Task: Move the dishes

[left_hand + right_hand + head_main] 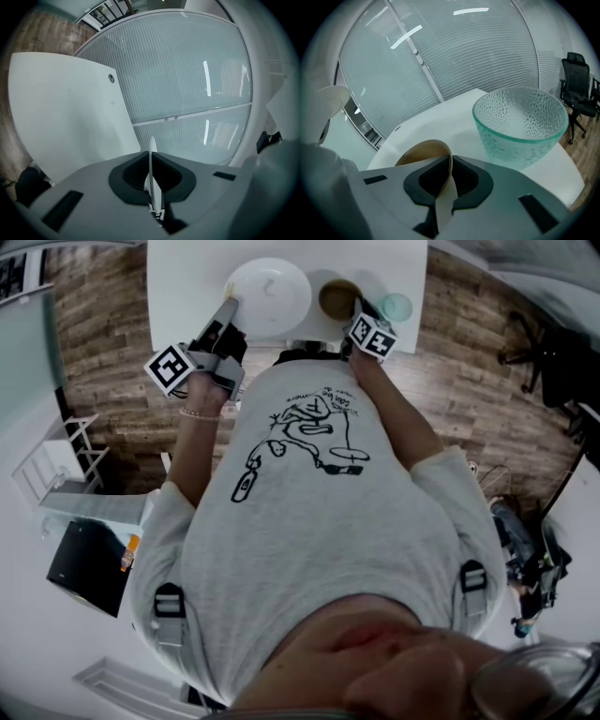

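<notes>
While one glass bowl stands free, left gripper pinches one white plate — right gripper, one tan bowl.

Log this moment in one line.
left gripper: shut on white plate rim | right gripper: shut on tan bowl rim | glass bowl: on table, free

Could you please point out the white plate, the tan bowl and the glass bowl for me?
white plate (272, 294), head view, on its middle
tan bowl (423, 151), right gripper view, on its wall
glass bowl (513, 150), right gripper view, on its outer wall
</notes>
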A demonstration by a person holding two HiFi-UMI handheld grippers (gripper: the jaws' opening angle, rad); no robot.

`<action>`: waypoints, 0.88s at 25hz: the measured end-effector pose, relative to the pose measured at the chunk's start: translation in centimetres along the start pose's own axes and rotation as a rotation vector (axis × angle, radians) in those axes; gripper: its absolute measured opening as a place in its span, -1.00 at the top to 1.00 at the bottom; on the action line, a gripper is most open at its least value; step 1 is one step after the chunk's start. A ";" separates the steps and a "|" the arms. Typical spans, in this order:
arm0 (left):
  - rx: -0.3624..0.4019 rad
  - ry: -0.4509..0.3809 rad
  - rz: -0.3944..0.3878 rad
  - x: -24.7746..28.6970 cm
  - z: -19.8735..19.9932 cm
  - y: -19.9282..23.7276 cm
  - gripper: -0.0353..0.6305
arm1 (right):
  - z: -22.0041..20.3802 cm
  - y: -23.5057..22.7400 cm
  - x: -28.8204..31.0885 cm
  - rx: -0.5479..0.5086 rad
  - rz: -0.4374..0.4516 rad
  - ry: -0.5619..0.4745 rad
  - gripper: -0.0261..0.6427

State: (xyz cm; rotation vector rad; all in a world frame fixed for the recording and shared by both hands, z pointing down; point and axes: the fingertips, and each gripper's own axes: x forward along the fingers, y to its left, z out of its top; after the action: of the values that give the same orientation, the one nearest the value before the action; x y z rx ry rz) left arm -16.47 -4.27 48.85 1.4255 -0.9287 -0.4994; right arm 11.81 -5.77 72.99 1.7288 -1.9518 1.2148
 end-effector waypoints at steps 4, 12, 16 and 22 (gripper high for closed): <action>-0.005 0.000 0.004 -0.1 0.0 0.1 0.86 | -0.1 0.4 0.1 -0.038 -0.001 0.002 0.78; 0.001 0.000 0.001 -0.1 0.0 0.0 0.86 | -0.3 0.5 0.2 -0.057 0.006 -0.003 0.75; 0.003 0.002 0.001 0.0 0.0 0.1 0.86 | 0.1 0.8 0.0 -0.057 0.022 -0.015 0.62; -0.002 0.005 -0.004 0.0 0.0 0.0 0.86 | 0.5 1.3 -0.6 -0.049 0.044 -0.031 0.54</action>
State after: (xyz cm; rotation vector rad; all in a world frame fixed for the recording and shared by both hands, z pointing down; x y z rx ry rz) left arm -16.49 -4.25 48.89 1.4265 -0.9211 -0.4992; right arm 10.93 -5.76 71.72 1.6990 -2.0307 1.1508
